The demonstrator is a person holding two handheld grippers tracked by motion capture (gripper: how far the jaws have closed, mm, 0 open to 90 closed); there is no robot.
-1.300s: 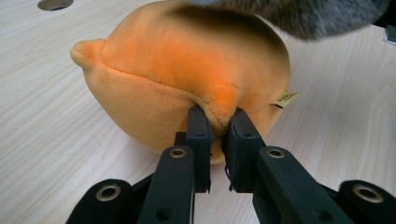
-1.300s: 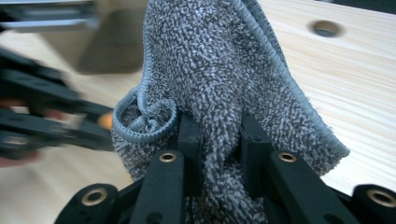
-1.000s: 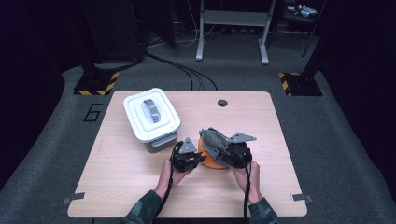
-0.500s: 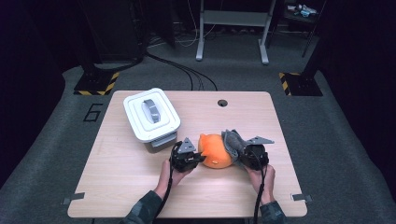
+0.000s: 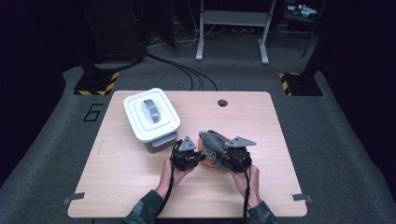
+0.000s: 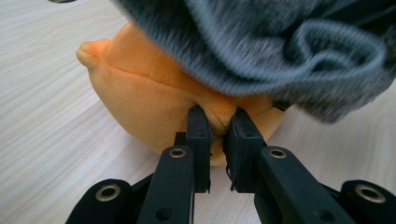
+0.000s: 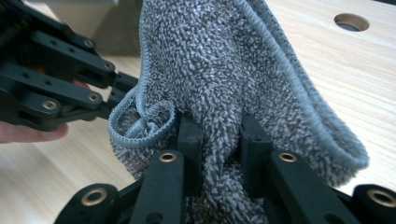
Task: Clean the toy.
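My left claw (image 6: 217, 128) pinches the orange plush toy (image 6: 154, 102) while my right claw (image 7: 219, 140) grips the grey cloth (image 7: 224, 60) draped over it, so wiping looks underway, not finished.

A pale wooden counter (image 5: 121, 186) with a round cable hole (image 5: 222, 102) near its far edge carries two things. A white lidded box (image 5: 151, 115) with a grey handle sits far left; an orange plush (image 5: 208, 158) rests on the wood right of it, near the middle.
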